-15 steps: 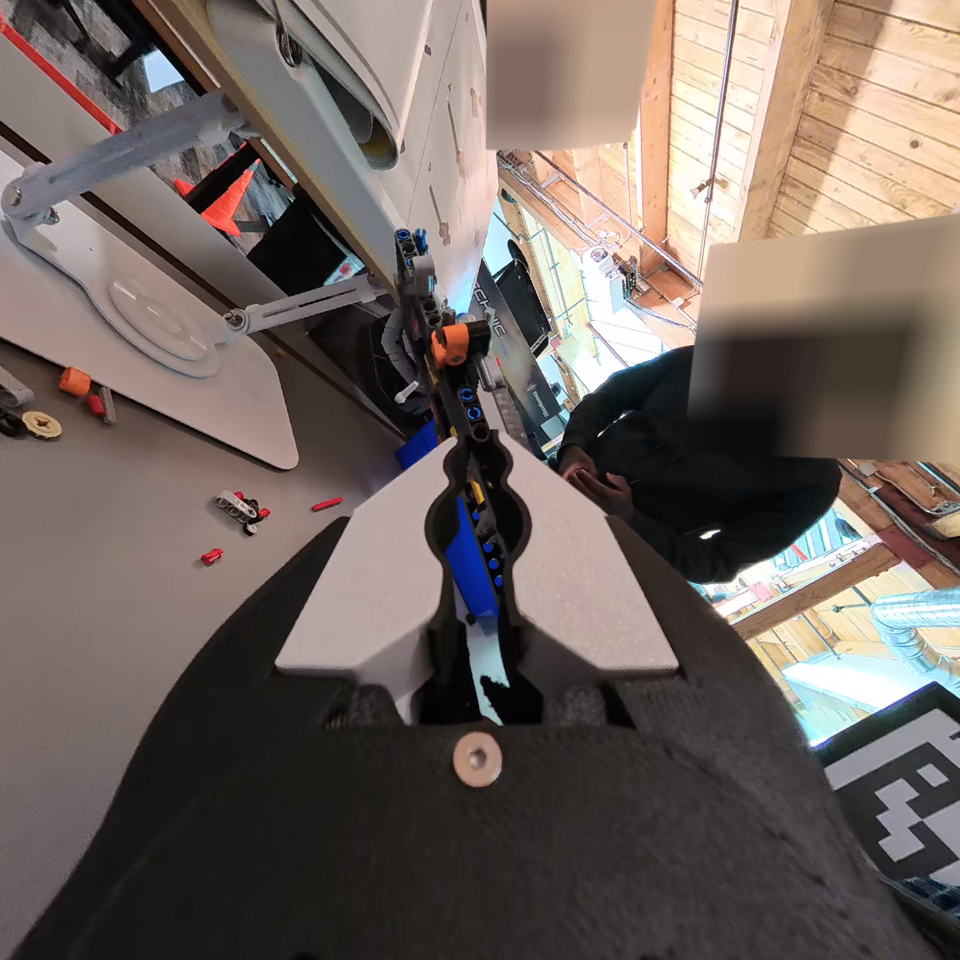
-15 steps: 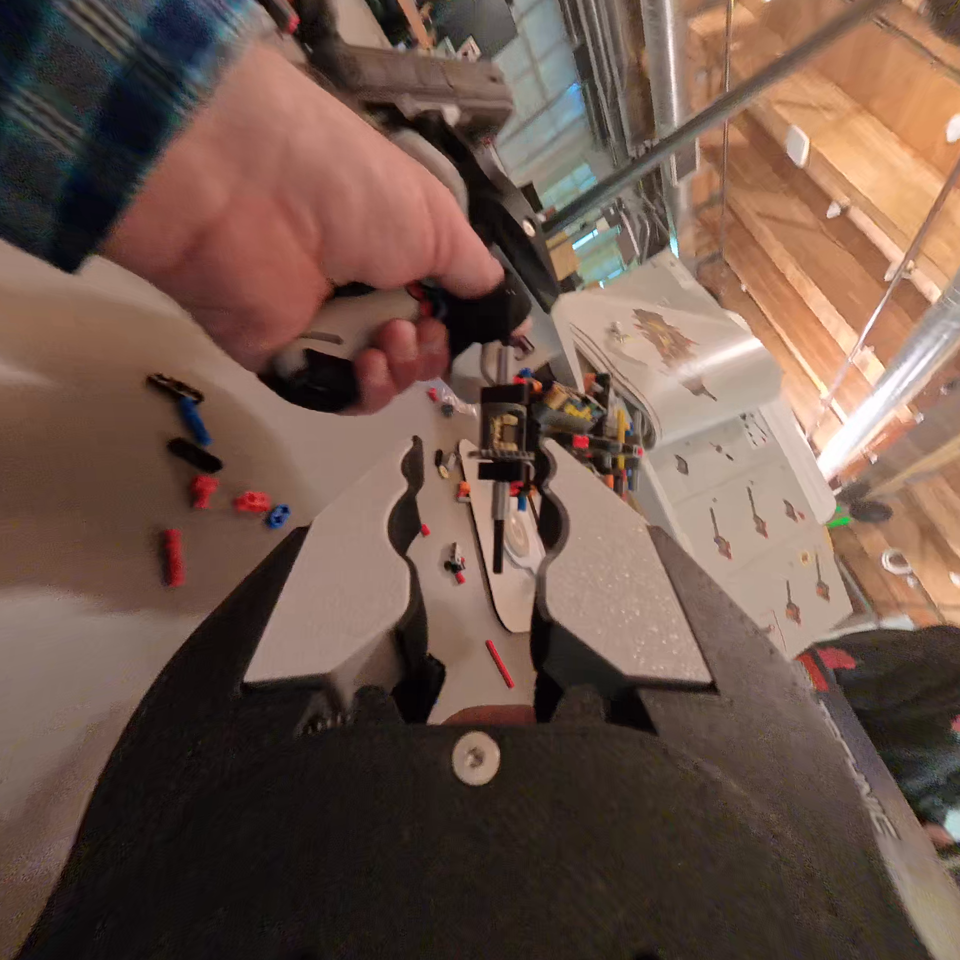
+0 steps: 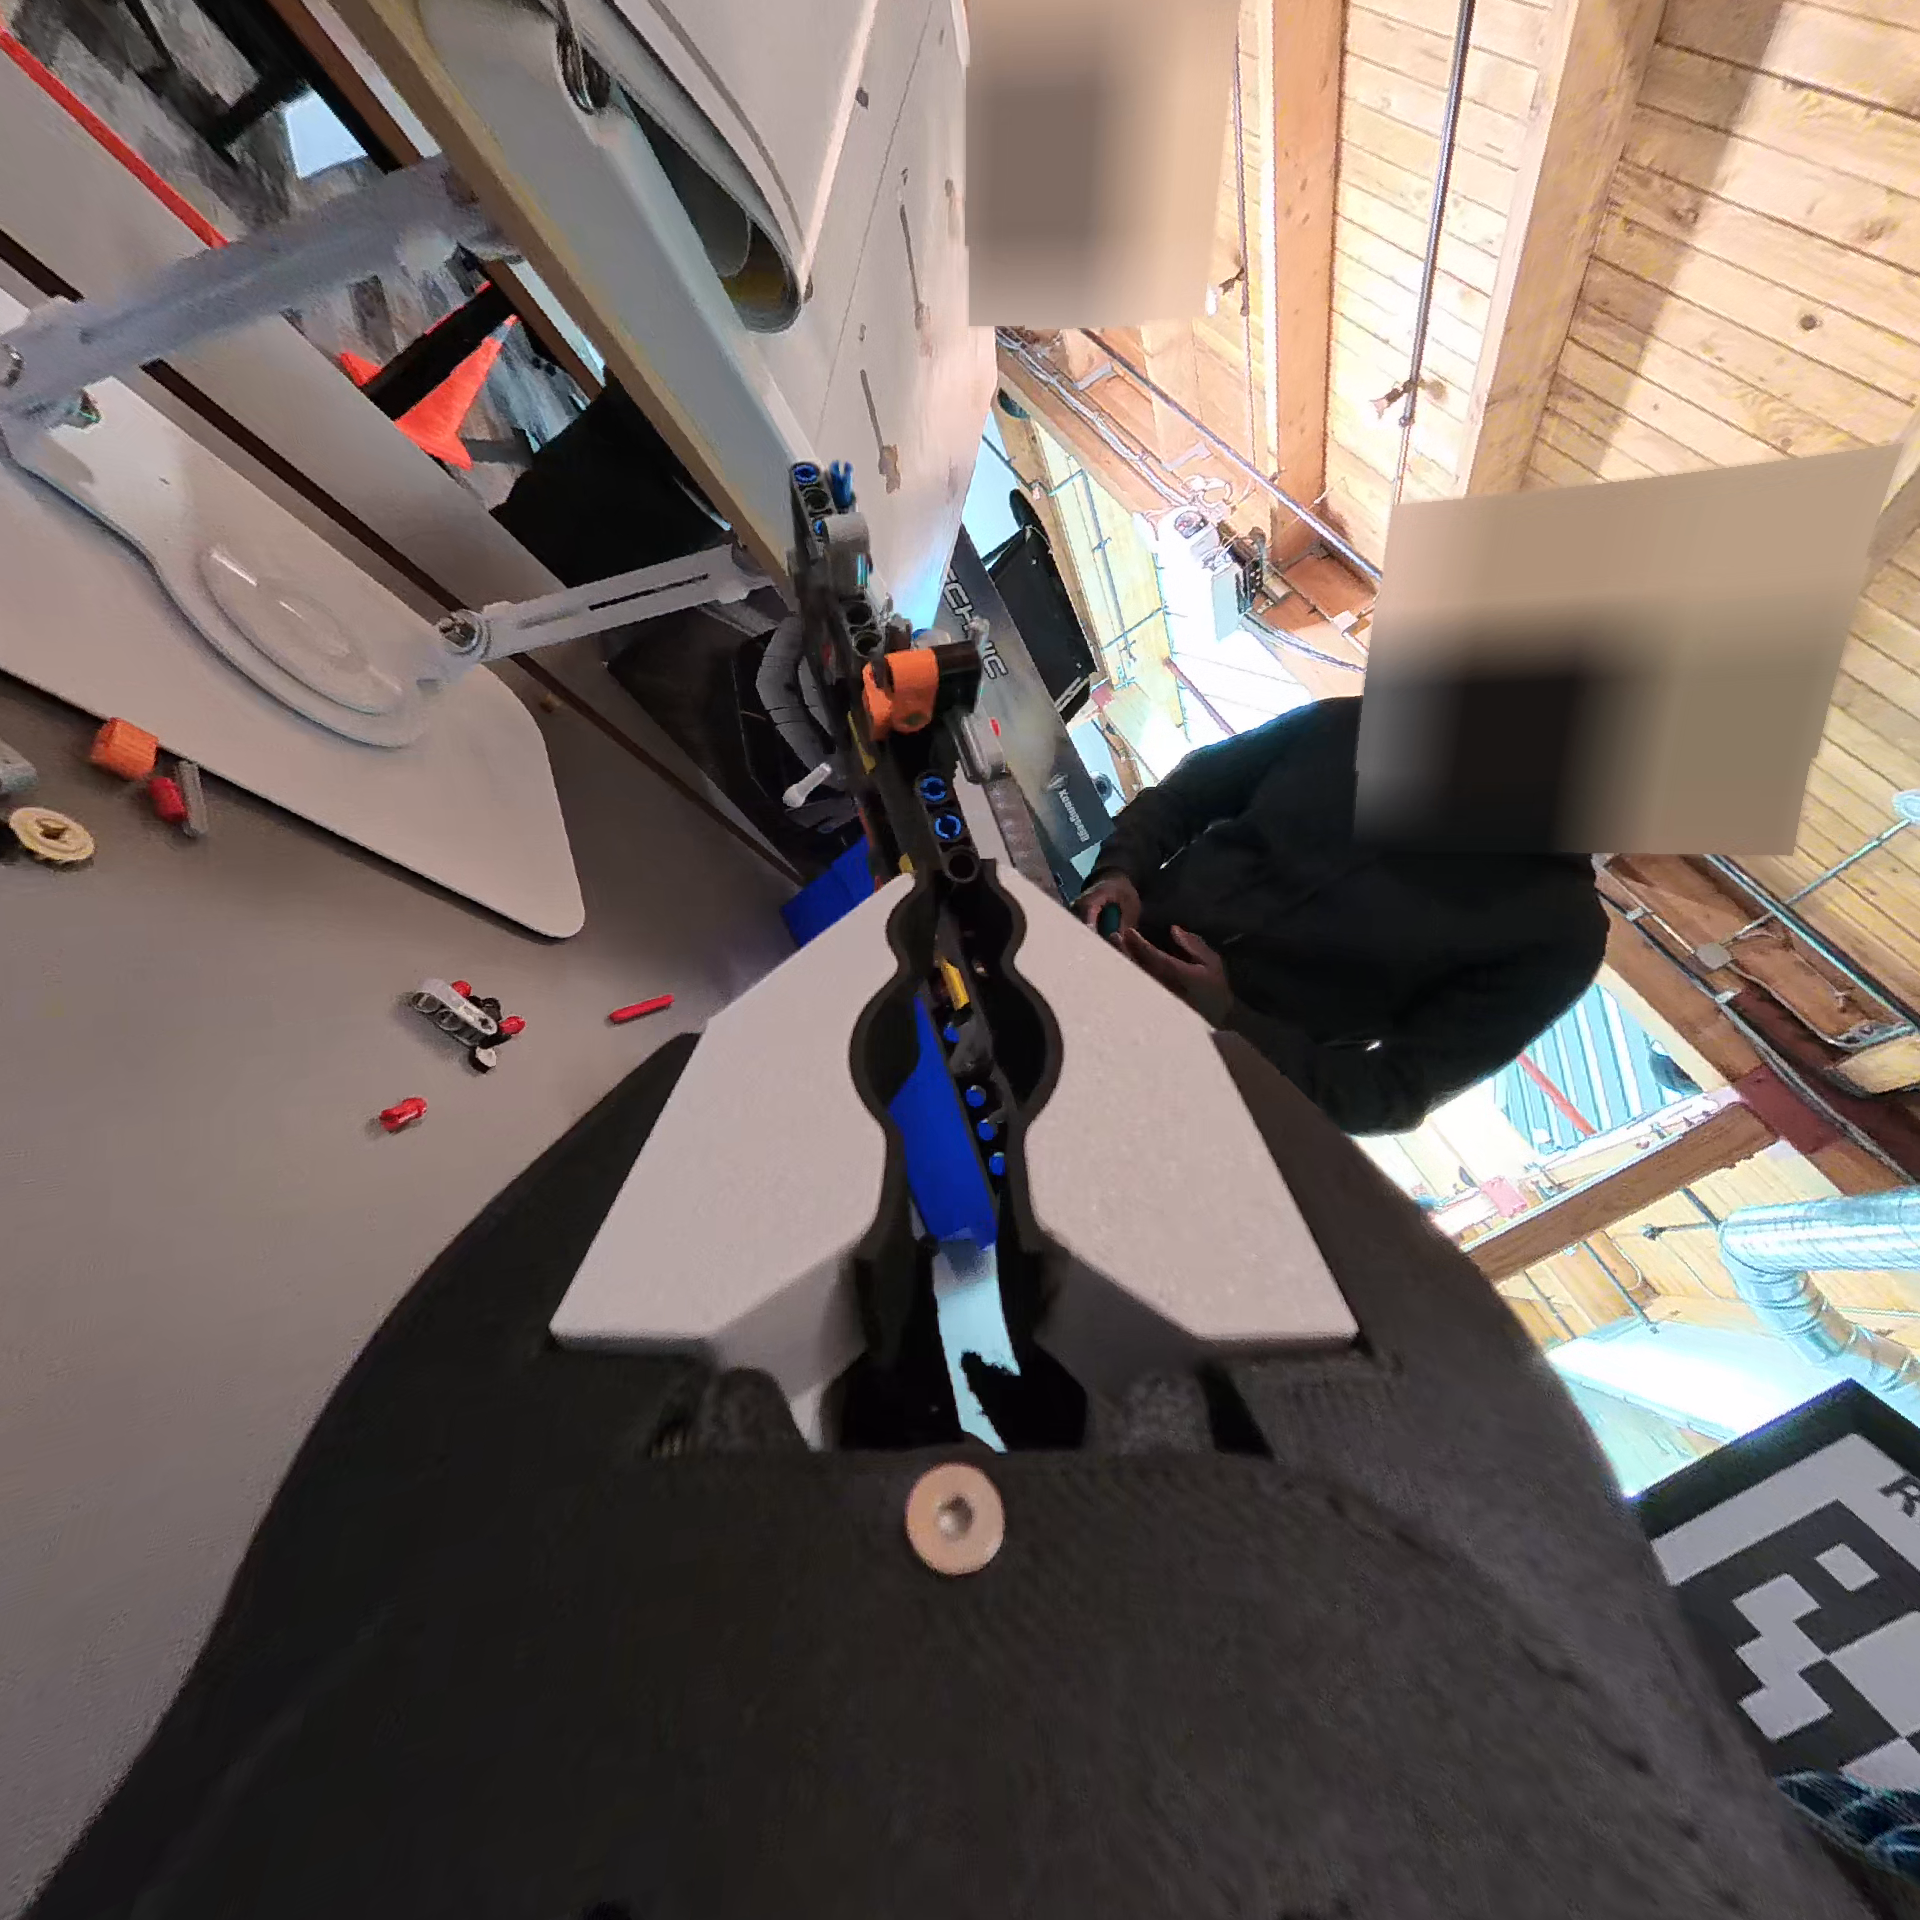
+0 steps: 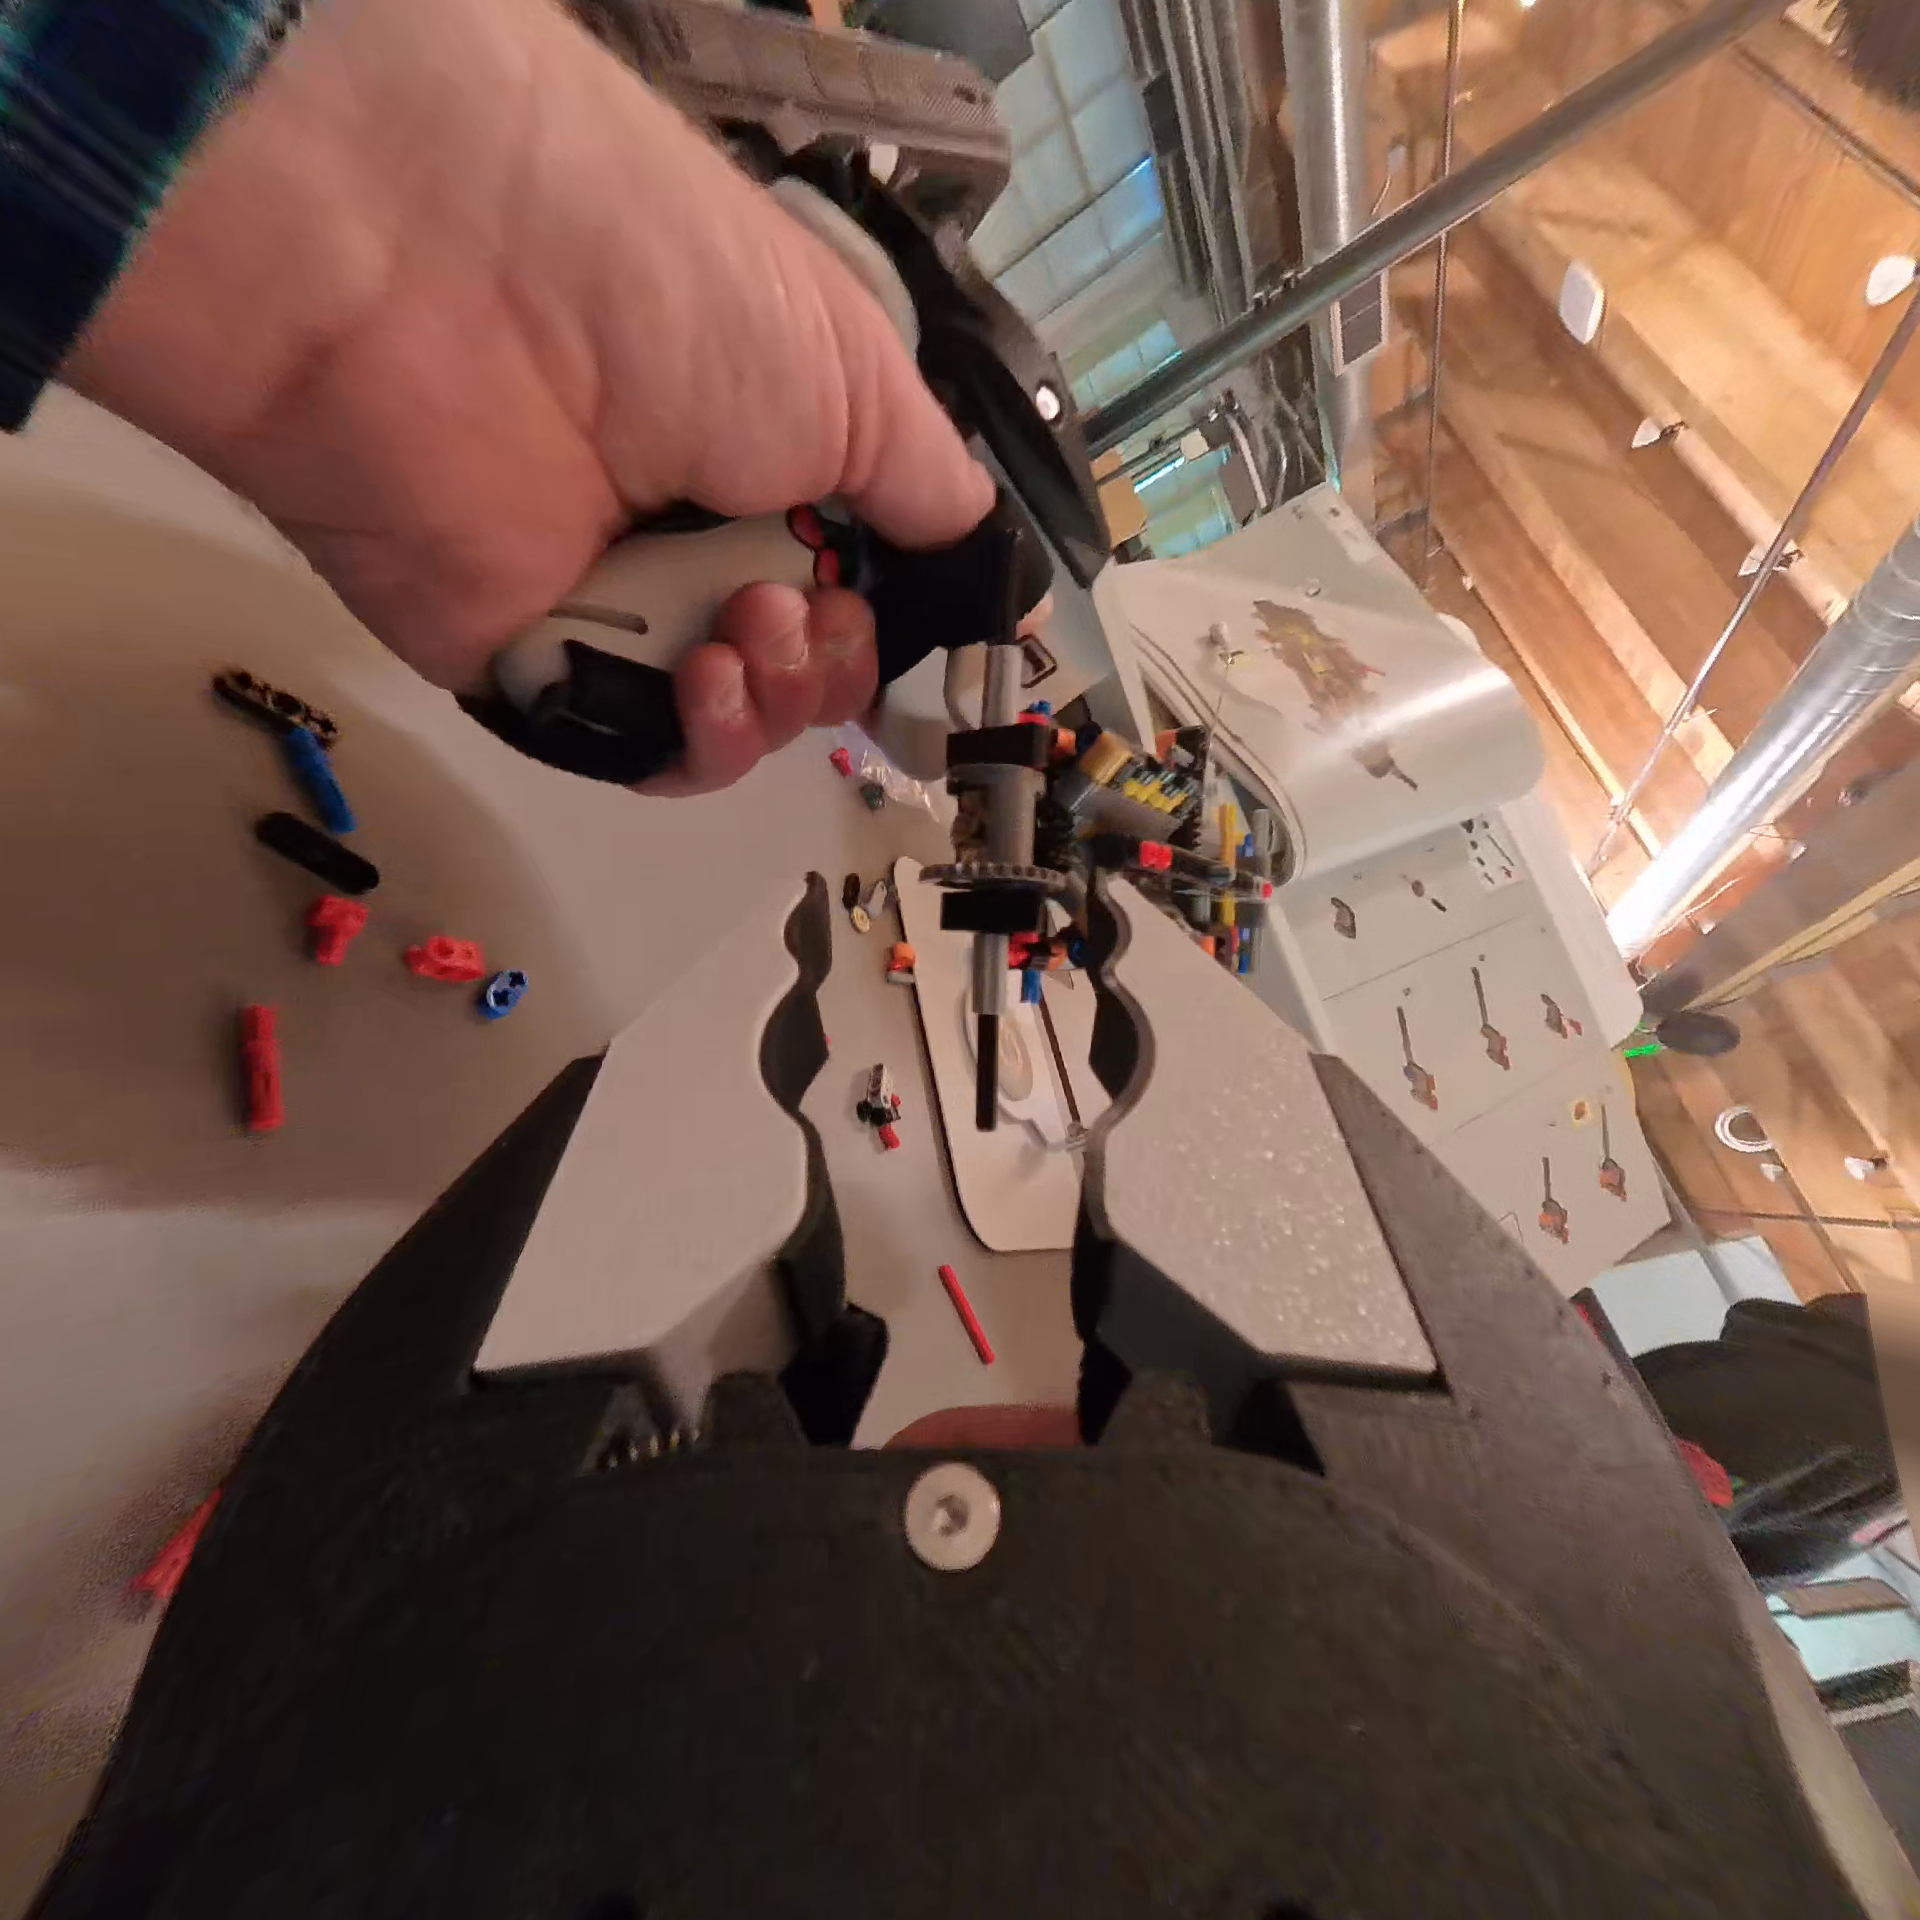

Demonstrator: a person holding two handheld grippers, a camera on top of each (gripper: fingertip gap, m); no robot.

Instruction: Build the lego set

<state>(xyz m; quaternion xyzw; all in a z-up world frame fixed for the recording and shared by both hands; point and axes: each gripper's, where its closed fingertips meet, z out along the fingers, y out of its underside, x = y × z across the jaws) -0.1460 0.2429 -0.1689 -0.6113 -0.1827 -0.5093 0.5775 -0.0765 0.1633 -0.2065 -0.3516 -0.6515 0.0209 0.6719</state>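
My left gripper (image 3: pixel 951 888) is shut on the lego assembly (image 3: pixel 914 790), a black technic beam with blue pins and an orange connector (image 3: pixel 902 694) that sticks out past the fingertips. In the right wrist view the same assembly (image 4: pixel 1049 821) hangs from the left gripper, held by a hand (image 4: pixel 499 343). It shows a dark gear (image 4: pixel 987 873), a grey axle and a black axle (image 4: pixel 985 1070) pointing towards me. My right gripper (image 4: pixel 961 904) is open and empty. Its fingertips sit on either side of the assembly's lower end, and I cannot tell whether they touch it.
Loose red, blue and black pieces (image 4: pixel 332 925) lie on the table to the left, and a red axle (image 4: pixel 966 1325) lies between my right fingers. A white base plate (image 3: pixel 416 810) and small parts (image 3: pixel 462 1013) lie on the grey table. A person in black (image 3: pixel 1351 935) stands beyond. About 11 centimeters separates my left fingertips from my right.
The assembly has turned a little in the right wrist view, so the gear now shows edge-on. The hand with the left gripper looks slightly closer. Both grippers keep their states.
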